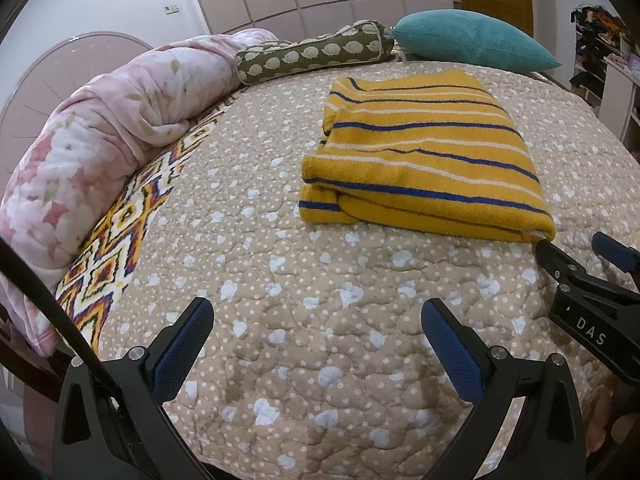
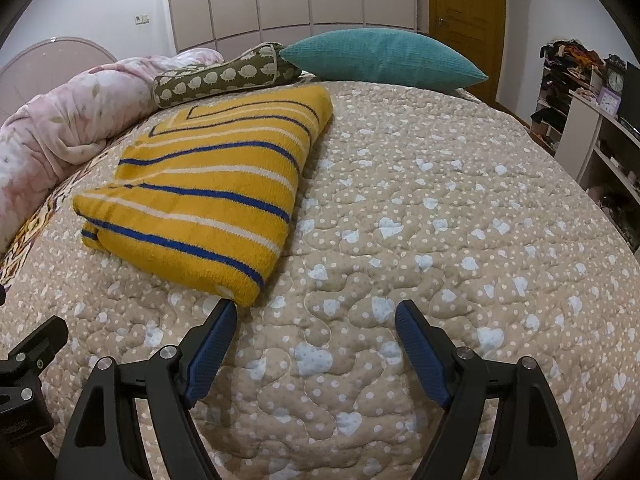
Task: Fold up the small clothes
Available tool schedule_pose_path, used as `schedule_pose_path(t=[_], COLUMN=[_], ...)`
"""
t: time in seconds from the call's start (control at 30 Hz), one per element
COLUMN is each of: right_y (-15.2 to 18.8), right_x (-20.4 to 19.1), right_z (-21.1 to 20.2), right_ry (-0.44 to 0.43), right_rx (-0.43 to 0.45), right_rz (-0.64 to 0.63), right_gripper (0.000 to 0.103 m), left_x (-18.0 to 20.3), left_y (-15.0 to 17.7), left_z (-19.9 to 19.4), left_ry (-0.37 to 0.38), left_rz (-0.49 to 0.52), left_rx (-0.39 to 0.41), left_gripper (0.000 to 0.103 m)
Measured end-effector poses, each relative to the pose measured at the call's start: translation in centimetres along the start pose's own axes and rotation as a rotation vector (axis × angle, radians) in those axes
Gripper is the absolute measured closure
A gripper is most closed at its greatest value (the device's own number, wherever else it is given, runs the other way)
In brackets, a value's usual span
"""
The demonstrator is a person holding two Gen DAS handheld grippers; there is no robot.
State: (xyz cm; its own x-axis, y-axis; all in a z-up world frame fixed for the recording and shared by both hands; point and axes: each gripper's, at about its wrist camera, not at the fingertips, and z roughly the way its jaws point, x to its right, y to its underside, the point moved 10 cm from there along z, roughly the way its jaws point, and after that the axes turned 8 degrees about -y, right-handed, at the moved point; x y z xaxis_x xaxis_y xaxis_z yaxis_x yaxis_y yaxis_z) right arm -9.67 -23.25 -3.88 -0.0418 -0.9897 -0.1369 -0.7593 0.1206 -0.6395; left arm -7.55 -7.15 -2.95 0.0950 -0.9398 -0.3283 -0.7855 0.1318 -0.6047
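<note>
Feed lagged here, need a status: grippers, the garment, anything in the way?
Left gripper open, empty. Right gripper open, empty, near striped yellow garment. Garment folded flat on quilt. Nothing in the way.

Fuzzy knit sweater [image 1: 424, 152]; quilted bedspread [image 1: 280, 280]

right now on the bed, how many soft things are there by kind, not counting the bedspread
folded striped sweater: 1
cushions: 2, a teal pillow and a green patterned bolster
bunched pink blanket: 1
total: 4
</note>
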Motion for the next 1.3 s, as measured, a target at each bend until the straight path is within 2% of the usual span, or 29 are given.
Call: schedule_pose_path(t=[1.3], right_y=[-0.13], right_x=[0.35], right_z=[-0.41], right_ry=[0.016], right_rx=[0.012], right_rz=[0.005], right_gripper=[0.016], left_x=[0.83], left_y=[0.40], left_z=[0.16], left_ry=[0.040], left_rz=[0.000], left_rx=[-0.030], left_gripper=[0.000])
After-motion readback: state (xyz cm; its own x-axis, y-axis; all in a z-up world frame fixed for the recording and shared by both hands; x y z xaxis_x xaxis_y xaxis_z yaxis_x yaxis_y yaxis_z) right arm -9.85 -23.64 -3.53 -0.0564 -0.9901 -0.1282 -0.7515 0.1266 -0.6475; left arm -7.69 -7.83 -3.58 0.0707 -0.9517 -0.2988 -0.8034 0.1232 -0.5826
